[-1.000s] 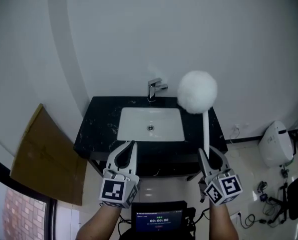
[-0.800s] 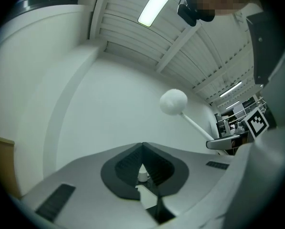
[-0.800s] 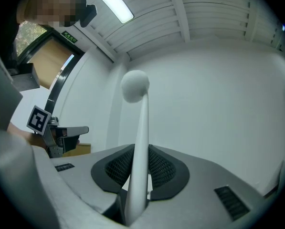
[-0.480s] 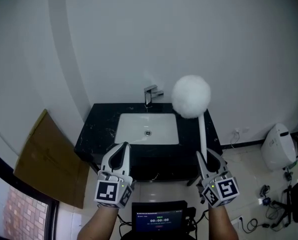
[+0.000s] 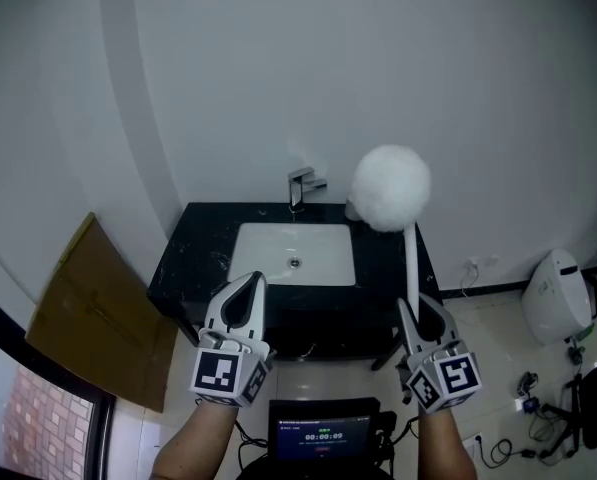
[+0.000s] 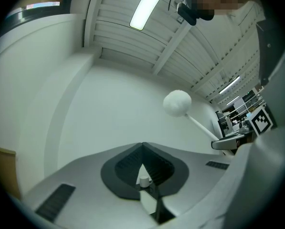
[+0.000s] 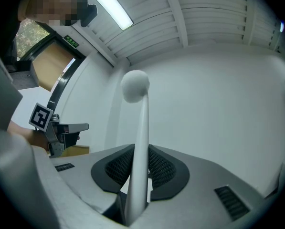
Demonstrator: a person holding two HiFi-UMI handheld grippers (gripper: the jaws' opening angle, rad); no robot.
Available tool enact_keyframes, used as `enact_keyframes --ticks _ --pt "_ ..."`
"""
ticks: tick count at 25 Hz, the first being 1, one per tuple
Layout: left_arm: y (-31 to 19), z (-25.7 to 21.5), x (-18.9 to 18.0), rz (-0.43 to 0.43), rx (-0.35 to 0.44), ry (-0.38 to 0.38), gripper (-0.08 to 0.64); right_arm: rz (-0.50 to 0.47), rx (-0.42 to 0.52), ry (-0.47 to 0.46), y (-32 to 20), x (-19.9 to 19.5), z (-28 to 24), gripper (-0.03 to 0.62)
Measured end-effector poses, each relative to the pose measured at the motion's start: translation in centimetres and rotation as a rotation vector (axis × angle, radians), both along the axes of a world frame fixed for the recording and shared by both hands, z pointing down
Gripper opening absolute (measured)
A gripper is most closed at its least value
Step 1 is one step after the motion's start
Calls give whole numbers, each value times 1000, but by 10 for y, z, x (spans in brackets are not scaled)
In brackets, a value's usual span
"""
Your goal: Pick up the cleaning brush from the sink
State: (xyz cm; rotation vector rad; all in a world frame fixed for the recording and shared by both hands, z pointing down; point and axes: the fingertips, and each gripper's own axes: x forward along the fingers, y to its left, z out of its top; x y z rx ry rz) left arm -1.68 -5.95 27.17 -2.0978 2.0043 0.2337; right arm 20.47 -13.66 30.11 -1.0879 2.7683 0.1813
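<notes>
The cleaning brush [image 5: 390, 188] has a fluffy white ball head on a thin white handle [image 5: 411, 268]. It stands nearly upright above the right end of the black counter [image 5: 193, 263], clear of the white sink [image 5: 293, 253]. My right gripper [image 5: 418, 310] is shut on the lower handle, in front of the counter's front edge. In the right gripper view the handle [image 7: 141, 142] runs up between the pads to the ball head [image 7: 134, 86]. My left gripper [image 5: 250, 286] hovers before the sink's front left with its jaws together and nothing in them. The left gripper view shows the brush [image 6: 177, 103] off to the right.
A chrome faucet [image 5: 300, 186] stands behind the sink against the white wall. A brown cardboard sheet [image 5: 88, 308] leans left of the counter. On the floor at right are a white appliance [image 5: 553, 288] and cables. A small screen [image 5: 323, 433] sits below my hands.
Both grippers have shifted slightly against the counter, the brush still upright in the right one. Neither gripper's jaws have changed.
</notes>
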Motion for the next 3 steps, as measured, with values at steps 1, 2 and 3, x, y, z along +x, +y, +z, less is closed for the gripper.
enact_keyframes --ticks 1,2,3 --pt "-1 1 0 0 -3 0 6 0 2 2 0 0 0 74" --pt "-1 3 1 -2 -8 1 6 1 4 4 -1 1 -1 74" --pt "-2 4 1 -4 -13 2 6 0 5 6 -1 1 -2 74"
